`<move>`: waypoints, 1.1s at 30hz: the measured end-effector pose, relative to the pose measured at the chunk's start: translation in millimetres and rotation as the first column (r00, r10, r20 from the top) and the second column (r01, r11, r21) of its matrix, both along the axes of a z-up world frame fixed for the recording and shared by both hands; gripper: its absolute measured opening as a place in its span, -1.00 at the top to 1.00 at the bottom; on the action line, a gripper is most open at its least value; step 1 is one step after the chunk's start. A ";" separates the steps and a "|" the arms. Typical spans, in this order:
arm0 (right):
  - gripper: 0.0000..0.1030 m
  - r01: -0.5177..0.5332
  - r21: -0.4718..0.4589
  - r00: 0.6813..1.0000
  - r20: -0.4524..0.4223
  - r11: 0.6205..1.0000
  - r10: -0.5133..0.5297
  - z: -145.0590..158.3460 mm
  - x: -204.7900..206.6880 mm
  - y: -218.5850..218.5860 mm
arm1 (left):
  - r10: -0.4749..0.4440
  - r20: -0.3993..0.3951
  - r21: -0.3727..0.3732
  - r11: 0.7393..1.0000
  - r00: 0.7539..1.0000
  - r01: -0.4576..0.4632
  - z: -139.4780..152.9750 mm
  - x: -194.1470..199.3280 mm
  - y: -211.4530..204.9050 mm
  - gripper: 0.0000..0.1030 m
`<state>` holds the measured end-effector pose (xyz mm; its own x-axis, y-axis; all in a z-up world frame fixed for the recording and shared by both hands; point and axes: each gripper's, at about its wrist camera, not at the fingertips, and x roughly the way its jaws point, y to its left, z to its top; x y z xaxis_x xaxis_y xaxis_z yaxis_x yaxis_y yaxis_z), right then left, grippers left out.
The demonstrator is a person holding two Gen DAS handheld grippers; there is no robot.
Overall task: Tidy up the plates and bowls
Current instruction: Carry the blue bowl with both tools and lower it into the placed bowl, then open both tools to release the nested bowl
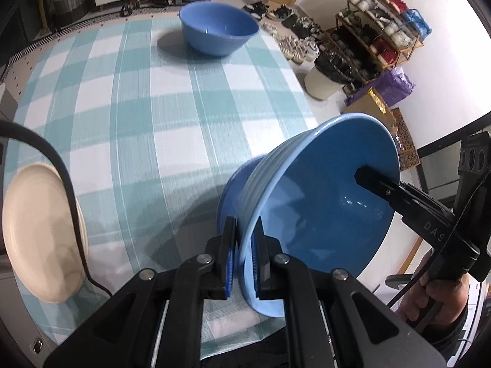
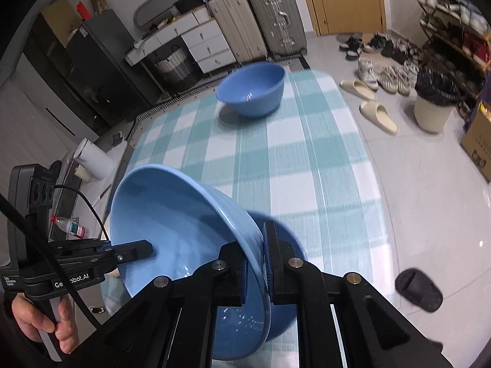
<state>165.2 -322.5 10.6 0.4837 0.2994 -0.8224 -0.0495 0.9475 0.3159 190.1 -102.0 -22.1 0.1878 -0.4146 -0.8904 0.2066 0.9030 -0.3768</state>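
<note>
Both wrist views look steeply down, sharing the ribbed bowl [image 1: 322, 202].

A ridged bowl [image 1: 322, 211] is held tilted above the near desk [image 1: 159, 113] edge, clamped at opposite rims by both tools. A second bowl [image 1: 219, 29] is seen at the far end, a plate [image 1: 33, 230] at the left edge.

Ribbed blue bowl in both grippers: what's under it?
Directly under the ribbed blue bowl sits another blue dish, only its edge showing on the checked tablecloth. The rest is covered. Left gripper and right gripper clamp opposite rims.
</note>
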 end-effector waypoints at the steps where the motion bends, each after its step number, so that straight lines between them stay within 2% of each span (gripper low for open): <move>1: 0.82 0.001 0.001 1.000 -0.010 1.000 -0.001 -5.8 -1.9 -0.2 | 0.000 -0.004 0.006 1.000 1.000 0.000 -2.6 -1.0 -0.6 0.88; 8: 0.83 -0.011 -0.006 0.998 -0.067 1.000 0.010 -30.6 -1.0 0.8 | -0.025 -0.012 0.084 0.996 1.000 0.025 -16.3 -4.0 -10.1 0.88; 16: 0.83 -0.005 -0.018 0.994 -0.113 1.000 0.003 -55.4 2.8 -3.5 | -0.077 0.038 0.216 0.974 0.996 0.068 -28.8 -7.4 -28.6 0.88; 23: 0.83 -0.023 -0.079 0.994 -0.108 0.997 0.014 -70.1 3.0 3.4 | -0.086 0.057 0.258 0.964 0.995 0.069 -39.3 -8.0 -30.4 0.88; 25: 0.83 -0.030 -0.111 0.995 -0.097 0.993 0.019 -71.1 2.5 7.0 | -0.097 0.080 0.290 0.954 0.992 0.070 -40.0 -8.9 -32.1 0.88; 33: 0.83 -0.040 -0.148 0.998 -0.060 0.988 0.032 -69.2 -2.2 13.0 | -0.108 0.101 0.319 0.945 0.989 0.071 -46.0 -9.3 -34.4 0.80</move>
<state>163.1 -309.5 -58.7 0.4259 0.1877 -0.8851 -0.0702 0.9822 0.1745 180.8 -136.5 -68.2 0.2723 -0.1377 -0.9523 0.3175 0.9471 -0.0462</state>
